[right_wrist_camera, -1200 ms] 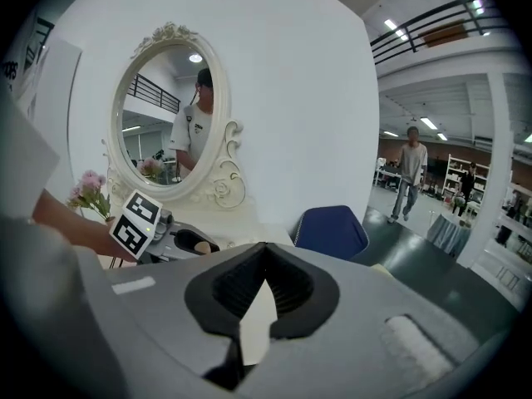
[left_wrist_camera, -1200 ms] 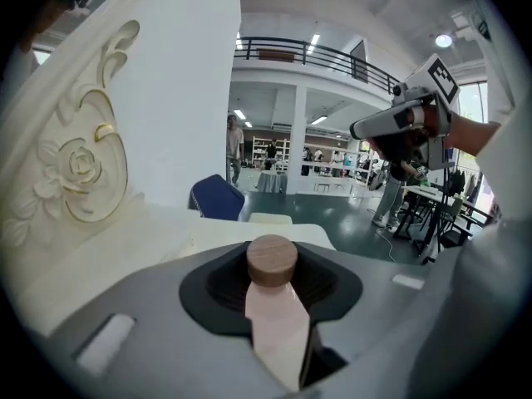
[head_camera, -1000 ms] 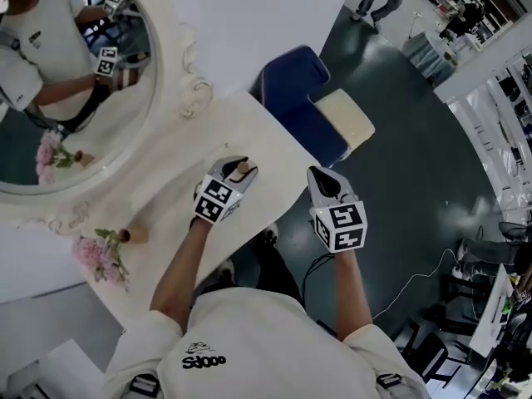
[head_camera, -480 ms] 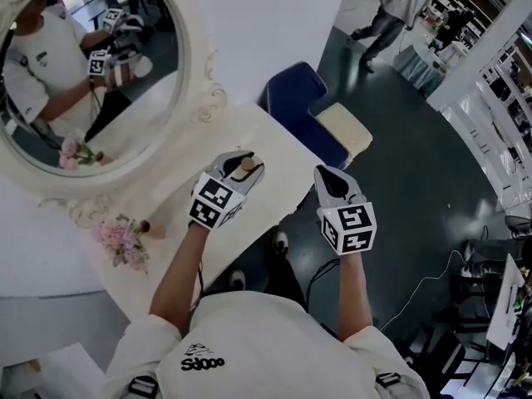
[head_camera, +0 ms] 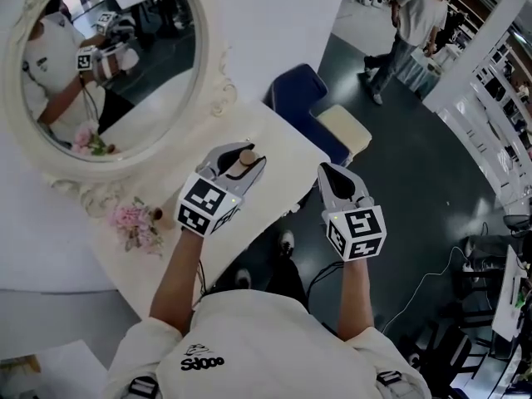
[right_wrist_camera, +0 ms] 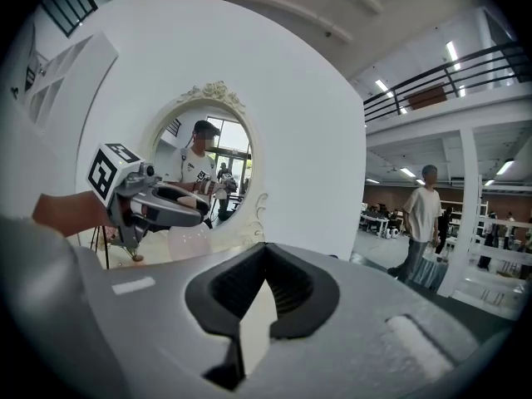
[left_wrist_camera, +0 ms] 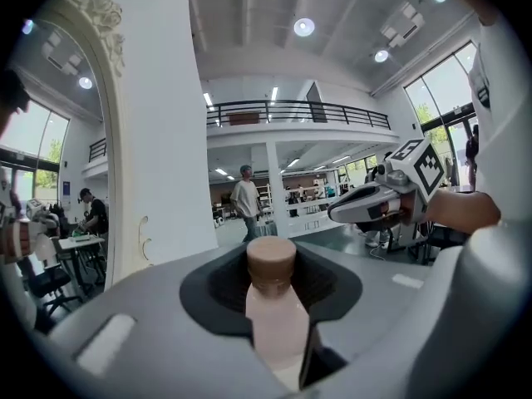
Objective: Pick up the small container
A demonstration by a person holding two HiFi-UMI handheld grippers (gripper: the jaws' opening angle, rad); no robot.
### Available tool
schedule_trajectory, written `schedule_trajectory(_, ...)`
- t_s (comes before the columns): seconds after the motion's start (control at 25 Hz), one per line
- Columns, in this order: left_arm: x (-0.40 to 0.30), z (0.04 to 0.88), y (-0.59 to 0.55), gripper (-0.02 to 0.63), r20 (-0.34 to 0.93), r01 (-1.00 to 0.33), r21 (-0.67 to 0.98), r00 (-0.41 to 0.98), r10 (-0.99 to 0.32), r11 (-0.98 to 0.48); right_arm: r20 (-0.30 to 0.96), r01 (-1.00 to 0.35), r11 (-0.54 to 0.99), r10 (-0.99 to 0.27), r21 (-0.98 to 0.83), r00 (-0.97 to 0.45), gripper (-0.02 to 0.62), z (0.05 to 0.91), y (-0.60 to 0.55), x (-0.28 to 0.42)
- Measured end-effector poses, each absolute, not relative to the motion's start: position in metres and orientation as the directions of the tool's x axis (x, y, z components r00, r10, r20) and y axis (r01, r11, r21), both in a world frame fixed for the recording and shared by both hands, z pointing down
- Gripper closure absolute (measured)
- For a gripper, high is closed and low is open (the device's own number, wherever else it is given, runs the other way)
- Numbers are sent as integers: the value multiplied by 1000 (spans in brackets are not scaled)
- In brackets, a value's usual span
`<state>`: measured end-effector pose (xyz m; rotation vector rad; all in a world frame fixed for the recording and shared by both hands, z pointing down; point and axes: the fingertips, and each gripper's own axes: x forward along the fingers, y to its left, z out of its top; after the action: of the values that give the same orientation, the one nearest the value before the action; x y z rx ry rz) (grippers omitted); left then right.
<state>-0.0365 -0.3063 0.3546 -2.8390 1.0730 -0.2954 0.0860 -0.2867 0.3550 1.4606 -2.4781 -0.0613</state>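
The small container (head_camera: 244, 161) is a pale pink bottle with a brown cap. It stands upright between the jaws of my left gripper (head_camera: 242, 153), which is shut on it above the white table (head_camera: 278, 152). In the left gripper view the container (left_wrist_camera: 273, 306) fills the gap of the left gripper (left_wrist_camera: 274, 339), cap uppermost. My right gripper (head_camera: 334, 178) hangs to the right, off the table's edge over the dark floor, shut with nothing in it. The right gripper view shows only a thin slit between the jaws of the right gripper (right_wrist_camera: 256, 310).
A round white-framed mirror (head_camera: 208, 81) stands at the back of the table, with pink flowers (head_camera: 133, 219) at its foot. A blue chair (head_camera: 301, 102) with a cream cushion (head_camera: 346, 130) is beyond the table. A person (head_camera: 407, 23) walks across the floor at the far right.
The head view has swung, so mirror and flowers sit further right. The left gripper still grips the container. The right gripper has hardly moved. The walking person has moved right.
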Motion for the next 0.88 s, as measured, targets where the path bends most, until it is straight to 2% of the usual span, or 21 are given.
schedule_trajectory(0.88, -33, 347, -272, 462, 147, -608, -154, 765, -627, -779, 192, -849, 495, -865, 186, -463, 594, 348, -257, 78)
